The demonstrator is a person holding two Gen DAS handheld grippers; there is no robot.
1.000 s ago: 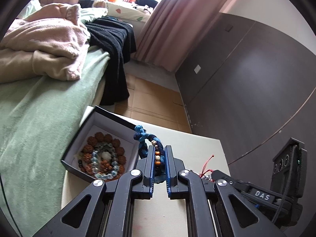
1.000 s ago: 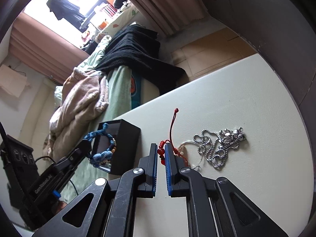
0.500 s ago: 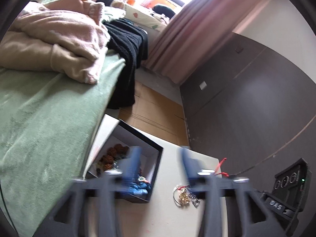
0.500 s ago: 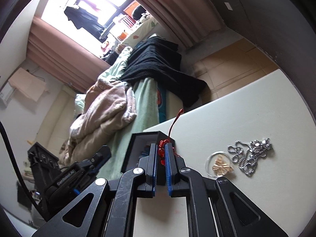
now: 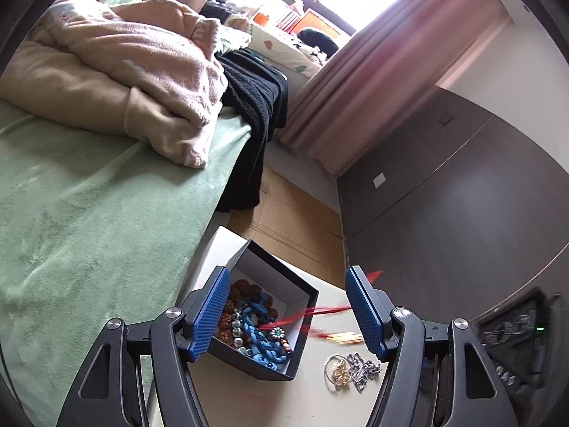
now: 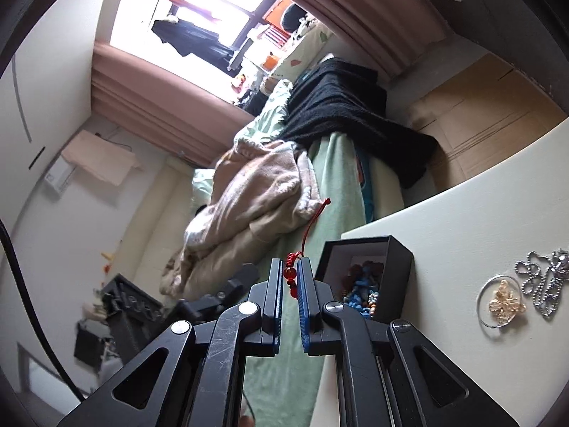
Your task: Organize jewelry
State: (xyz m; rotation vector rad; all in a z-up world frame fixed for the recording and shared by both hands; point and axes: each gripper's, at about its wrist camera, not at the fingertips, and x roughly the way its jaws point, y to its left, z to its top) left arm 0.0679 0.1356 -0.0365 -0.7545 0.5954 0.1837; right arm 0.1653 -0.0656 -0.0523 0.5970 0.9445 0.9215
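A black jewelry box [image 5: 256, 363] stands open on the white table [image 5: 320, 405], with a blue braided bracelet [image 5: 261, 338] and brown beads [image 5: 245, 290] inside. My left gripper [image 5: 287, 272] hovers open above the box with nothing between its fingers. My right gripper [image 6: 290, 263] is just left of the box [image 6: 391, 284]. Its jaws are opening, and the beads of a red cord bracelet [image 6: 290, 274] are still caught between the pads. That red bracelet [image 5: 320, 311] shows as a blurred streak over the box's right rim.
A silver ball chain [image 6: 547, 284] and a gold butterfly pendant in a clear ring [image 6: 503, 302] lie on the table right of the box. A bed with a green cover [image 5: 89, 213] and piled blankets borders the table's left edge. A dark wardrobe [image 5: 462, 213] stands behind.
My left gripper opened and drew back, leaving the blue bracelet in the box. My right gripper lifted the red bracelet off the table, carried it left to the box, and its jaws parted slightly.
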